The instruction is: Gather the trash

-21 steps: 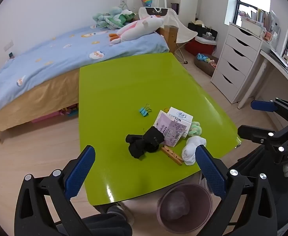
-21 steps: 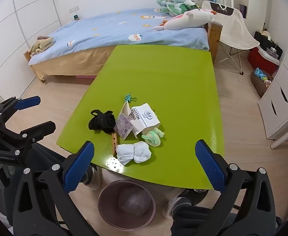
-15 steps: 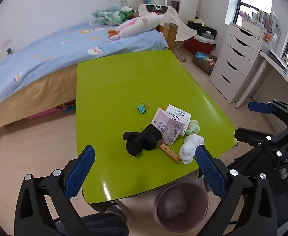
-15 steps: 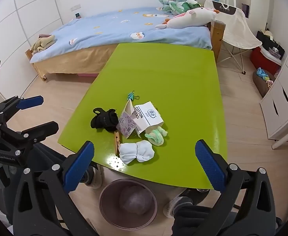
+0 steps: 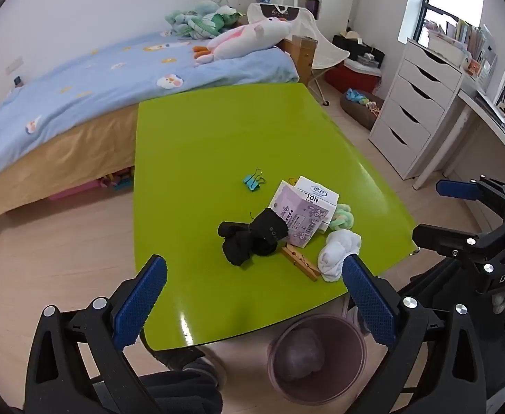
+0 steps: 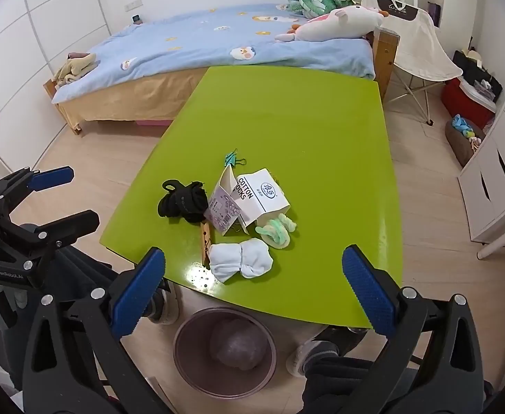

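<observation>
Fingers (image 5: 148, 296) both grippers wide open, empty.

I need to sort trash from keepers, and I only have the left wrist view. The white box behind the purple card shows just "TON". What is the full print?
Observer: In the right wrist view, the white box reads COTTON SOCKS.
Operator: What is the green thing poking out behind it?
Observer: A pale green sock roll, seen whole there. It lies against the box's near end, apart from the white socks.
</observation>
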Tool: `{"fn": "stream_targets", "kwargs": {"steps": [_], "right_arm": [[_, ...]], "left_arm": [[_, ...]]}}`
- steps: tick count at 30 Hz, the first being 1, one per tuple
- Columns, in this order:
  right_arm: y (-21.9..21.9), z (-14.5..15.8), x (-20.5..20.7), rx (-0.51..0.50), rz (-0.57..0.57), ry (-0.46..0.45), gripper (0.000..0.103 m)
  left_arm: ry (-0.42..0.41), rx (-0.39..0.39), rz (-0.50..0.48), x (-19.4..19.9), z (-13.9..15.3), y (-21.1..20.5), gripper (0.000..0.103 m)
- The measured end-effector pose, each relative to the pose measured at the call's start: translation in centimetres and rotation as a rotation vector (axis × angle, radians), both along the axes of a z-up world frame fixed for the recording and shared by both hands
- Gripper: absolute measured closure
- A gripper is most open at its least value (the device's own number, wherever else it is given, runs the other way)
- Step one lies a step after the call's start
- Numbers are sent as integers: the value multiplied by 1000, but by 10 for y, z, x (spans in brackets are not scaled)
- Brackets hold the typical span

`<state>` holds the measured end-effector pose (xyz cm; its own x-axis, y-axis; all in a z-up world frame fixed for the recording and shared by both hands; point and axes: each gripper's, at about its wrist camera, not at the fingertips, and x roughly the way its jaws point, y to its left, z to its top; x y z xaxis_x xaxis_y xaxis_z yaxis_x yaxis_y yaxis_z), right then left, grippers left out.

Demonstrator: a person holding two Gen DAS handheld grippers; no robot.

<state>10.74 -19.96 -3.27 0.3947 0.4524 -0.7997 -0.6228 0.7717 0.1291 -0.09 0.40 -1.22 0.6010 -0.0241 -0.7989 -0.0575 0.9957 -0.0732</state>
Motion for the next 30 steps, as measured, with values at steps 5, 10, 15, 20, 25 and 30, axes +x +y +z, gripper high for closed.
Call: {"fn": "stream_targets", "kwargs": {"steps": [5, 10, 15, 20, 25, 30], "right_arm": [[-1, 2, 0, -6, -5, 0, 3], [-2, 3, -3, -9, -8, -5, 3], [-5, 6, -5, -7, -11, -10, 3], [-7, 9, -3, -2, -13, -8, 3], [-8, 10, -3, 3, -12, -8, 3], [-8, 11, -3, 7, -14, -9, 3]], "left_arm": [[2, -10, -6, 0, 1, 0, 6], [2, -13, 3, -1, 0, -1, 6], [-2, -17, 8, -4, -1, -4, 6], [-4, -23, 10, -4, 2, 0, 6], [-3, -23, 5, -4, 1, -3, 6], [-3, -26, 7, -4, 3, -1, 6]]}}
